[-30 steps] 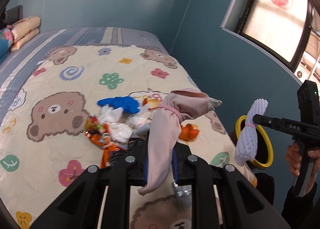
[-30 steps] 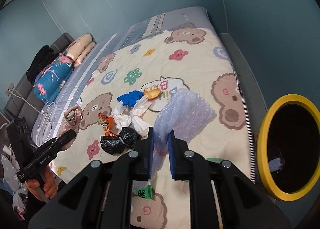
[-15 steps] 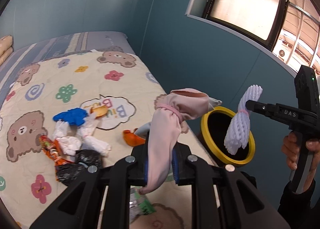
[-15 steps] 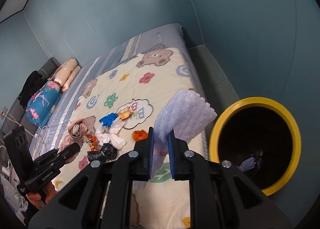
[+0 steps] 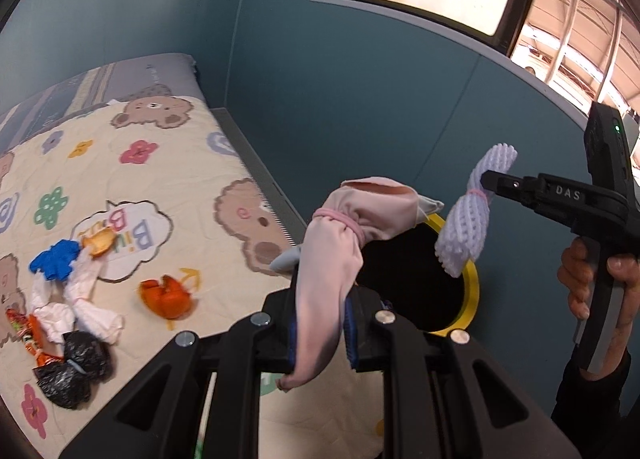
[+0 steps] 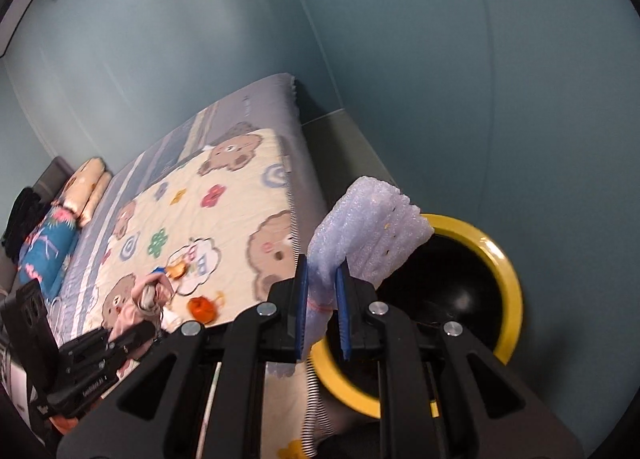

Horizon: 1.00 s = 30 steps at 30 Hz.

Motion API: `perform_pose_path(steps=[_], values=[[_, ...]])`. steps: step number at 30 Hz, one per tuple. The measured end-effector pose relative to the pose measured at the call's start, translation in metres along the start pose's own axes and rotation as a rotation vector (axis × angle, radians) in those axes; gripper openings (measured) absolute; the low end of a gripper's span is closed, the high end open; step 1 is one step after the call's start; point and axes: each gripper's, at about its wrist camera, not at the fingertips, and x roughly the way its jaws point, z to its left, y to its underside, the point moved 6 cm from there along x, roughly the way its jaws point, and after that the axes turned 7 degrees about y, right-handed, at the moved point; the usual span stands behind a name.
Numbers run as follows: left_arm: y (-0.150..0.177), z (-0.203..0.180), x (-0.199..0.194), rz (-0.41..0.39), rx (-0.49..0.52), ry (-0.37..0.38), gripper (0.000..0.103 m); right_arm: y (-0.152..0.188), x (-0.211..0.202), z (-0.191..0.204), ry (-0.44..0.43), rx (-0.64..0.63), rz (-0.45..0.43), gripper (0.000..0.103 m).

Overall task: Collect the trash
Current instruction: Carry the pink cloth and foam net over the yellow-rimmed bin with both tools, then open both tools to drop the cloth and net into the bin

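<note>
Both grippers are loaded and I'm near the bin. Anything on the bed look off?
Yes: litter still lies on the bear quilt: an orange peel, a blue glove, white tissues, snack wrappers and black bags. The yellow-rimmed bin stands upright beside the bed.

left gripper (image 5: 320, 333) fingers clamped, angled down; right gripper (image 6: 322, 315) likewise, alongside.

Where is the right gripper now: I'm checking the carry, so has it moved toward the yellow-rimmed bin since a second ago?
Yes. The right gripper, shut on the foam net, has swung from over the bed toward the yellow-rimmed bin.
</note>
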Motion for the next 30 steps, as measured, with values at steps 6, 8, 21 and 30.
perform_pose_path(steps=[6, 8, 21, 30], values=[[-0.004, -0.025, 0.043, 0.049, 0.025, 0.027, 0.016, -0.006, 0.022, -0.036, 0.073, 0.021, 0.004, 0.013], [-0.003, -0.031, 0.058, 0.071, 0.023, 0.037, 0.016, -0.007, 0.032, -0.045, 0.092, 0.025, 0.011, 0.013], [0.019, -0.051, 0.137, 0.200, 0.028, 0.064, 0.017, -0.001, 0.100, -0.082, 0.137, 0.073, 0.091, 0.013], [0.033, -0.056, 0.155, 0.232, 0.005, 0.086, 0.020, -0.002, 0.109, -0.092, 0.147, 0.094, 0.095, 0.014]])
